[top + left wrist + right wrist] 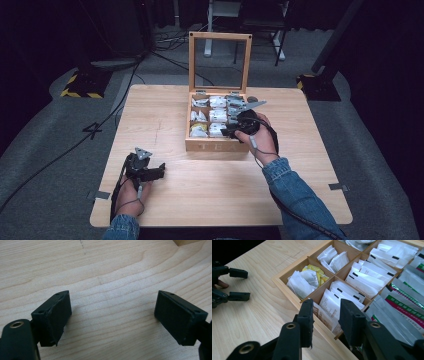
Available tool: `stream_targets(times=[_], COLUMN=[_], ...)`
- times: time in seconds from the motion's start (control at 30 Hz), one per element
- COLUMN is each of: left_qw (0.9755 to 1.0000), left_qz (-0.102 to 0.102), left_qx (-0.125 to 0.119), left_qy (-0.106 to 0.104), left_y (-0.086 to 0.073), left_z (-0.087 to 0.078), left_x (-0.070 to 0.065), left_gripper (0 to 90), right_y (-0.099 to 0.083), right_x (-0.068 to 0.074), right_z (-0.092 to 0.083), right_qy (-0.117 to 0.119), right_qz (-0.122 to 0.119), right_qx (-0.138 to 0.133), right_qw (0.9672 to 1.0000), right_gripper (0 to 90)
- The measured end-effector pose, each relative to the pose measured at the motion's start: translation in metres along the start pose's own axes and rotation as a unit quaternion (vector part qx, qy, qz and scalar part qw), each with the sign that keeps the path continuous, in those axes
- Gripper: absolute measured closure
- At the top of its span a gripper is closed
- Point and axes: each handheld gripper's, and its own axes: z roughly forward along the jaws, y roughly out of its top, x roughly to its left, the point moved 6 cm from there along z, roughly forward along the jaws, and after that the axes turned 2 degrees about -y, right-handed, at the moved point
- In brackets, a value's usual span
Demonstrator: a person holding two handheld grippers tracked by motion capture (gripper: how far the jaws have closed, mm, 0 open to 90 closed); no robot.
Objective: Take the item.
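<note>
Left hand-held gripper [150,171]: nearest, resting low over the bare surface [210,185], jaws wide apart, nothing between them.
Right hand-held gripper [325,315]: reaching over the near wall of the tea box [217,145], jaws partly drawn together with a gap left, straddling the packets but pressing on nothing that can be seen.
White packets [332,303]: upright in the near middle compartment, tops poking up between the two jaws.
Neighbouring compartments: yellow and white sachets [308,277] to one side, green and red striped packets [404,302] to the other.
Lid [220,62]: standing open at the far side.
Step in hand: likely lining up to pick one packet.
Next move: lower slightly, then squeeze on a single top edge, avoiding its neighbours.
</note>
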Motion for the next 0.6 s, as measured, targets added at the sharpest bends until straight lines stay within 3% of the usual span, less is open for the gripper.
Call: stream_targets(times=[0.33,0.6], left_qw=[1.0000,1.0000], left_qz=[0.000,0.000], left_qx=[0.000,0.001], left_qy=[0.000,-0.001], left_y=[0.000,0.000], left_z=[0.000,0.000], left_x=[0.000,0.000], left_gripper=[14.6,14.6], right_y=[-0.001,-0.005], right_x=[0.001,-0.001], right_z=[0.024,0.037], right_qy=[-0.007,-0.002], right_qz=[-0.005,0.010], right_qx=[0.023,0.035], right_qw=[0.9997,0.9993], right_gripper=[66.6,66.0])
